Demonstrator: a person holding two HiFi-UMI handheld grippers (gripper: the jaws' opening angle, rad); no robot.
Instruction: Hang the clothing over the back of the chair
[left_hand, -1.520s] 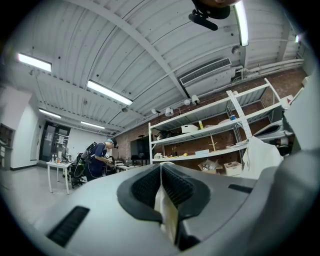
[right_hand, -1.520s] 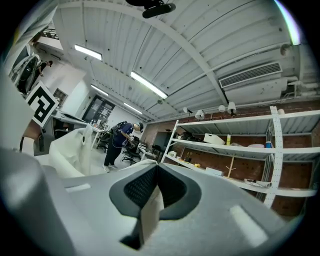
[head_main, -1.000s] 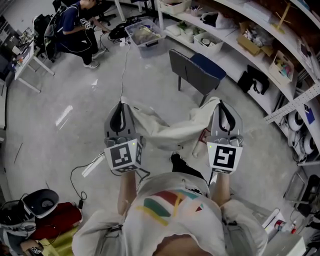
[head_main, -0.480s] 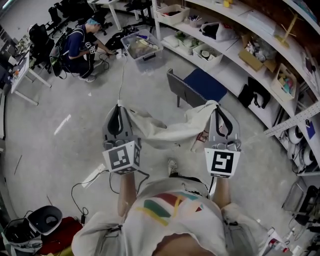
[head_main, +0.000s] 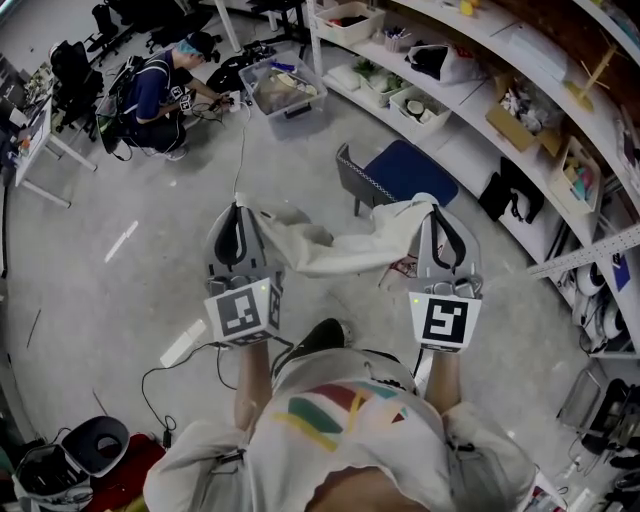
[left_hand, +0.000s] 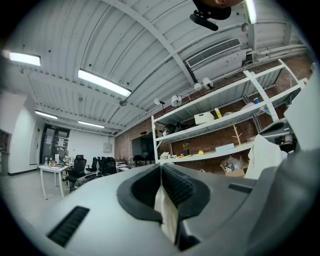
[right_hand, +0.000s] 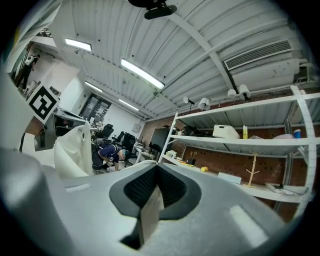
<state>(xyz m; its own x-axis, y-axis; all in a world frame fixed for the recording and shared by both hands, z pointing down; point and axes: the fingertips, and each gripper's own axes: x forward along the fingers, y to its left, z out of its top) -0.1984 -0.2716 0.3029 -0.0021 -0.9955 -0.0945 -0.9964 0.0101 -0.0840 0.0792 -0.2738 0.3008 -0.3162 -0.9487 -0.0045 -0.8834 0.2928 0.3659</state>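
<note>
Head view: overhead, steeply down. Gripper views: close behind jaws, tilted ceilingward. Shared: shelving (head_main: 460, 150).

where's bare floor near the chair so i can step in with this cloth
Bare floor lies left of the chair, out to the crouching person, crossed only by a thin cable. Beyond and right of the chair it is crowded: shelves, a clear bin, a black bag.

Workshop-style lab, bare concrete floor (head_main: 120, 200), long white shelving (head_main: 460, 150) of bins and boxes against a brick wall (left_hand: 212, 137), desk (left_hand: 50, 170) with office chairs (left_hand: 78, 167), ceiling strip lights (left_hand: 104, 83), loose cables (head_main: 150, 365).
</note>
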